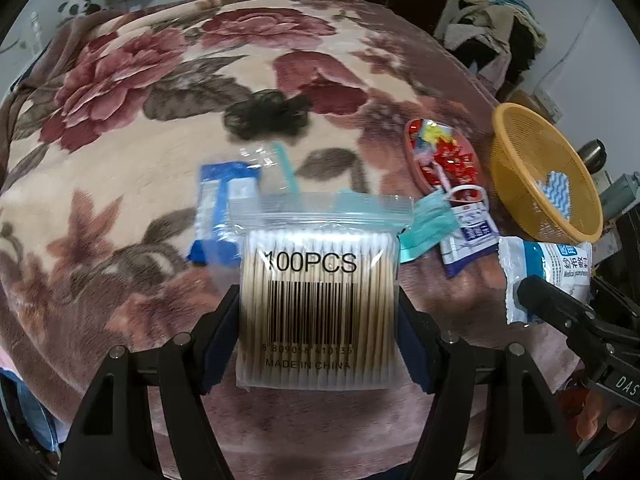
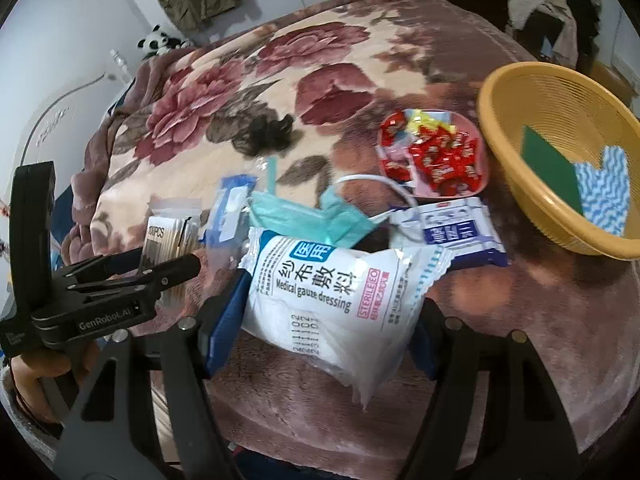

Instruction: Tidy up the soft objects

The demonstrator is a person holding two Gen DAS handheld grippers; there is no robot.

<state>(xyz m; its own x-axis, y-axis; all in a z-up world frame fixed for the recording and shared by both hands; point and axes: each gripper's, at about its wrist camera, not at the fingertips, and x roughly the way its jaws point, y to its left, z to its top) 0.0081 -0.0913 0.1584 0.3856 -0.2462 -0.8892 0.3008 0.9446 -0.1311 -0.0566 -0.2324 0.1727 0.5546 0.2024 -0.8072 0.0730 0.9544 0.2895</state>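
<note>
Holding two packs above the blanket [image 1: 120, 168], we have one in each gripper. Our left gripper [image 1: 320, 320] pinches a swab bag [image 1: 320, 300] by its two side edges; the bag stands upright between the blue pads, barcode facing the camera, lifted clear of the bed. Our right gripper [image 2: 332, 312] pinches a gauze pack [image 2: 332, 300], white and puffy, tilted with one corner hanging low. In the left wrist view the gauze pack [image 1: 544, 276] shows at the right edge beside the right gripper's black finger.

On the blanket below lie a blue packet [image 1: 224, 208], a teal mask [image 2: 316, 216] with its white ear loop, and a blue-and-white sachet [image 2: 452, 232] just beside the mask. A pink tray [image 2: 480, 184] of red sweets sits behind the sachet. Right of it stands a yellow basket [image 2: 520, 184] with a green pad [image 2: 548, 164] and a blue wavy cloth [image 2: 604, 192] inside. A dark hair net [image 1: 264, 116] lies farther back on the blanket, well apart from the rest
</note>
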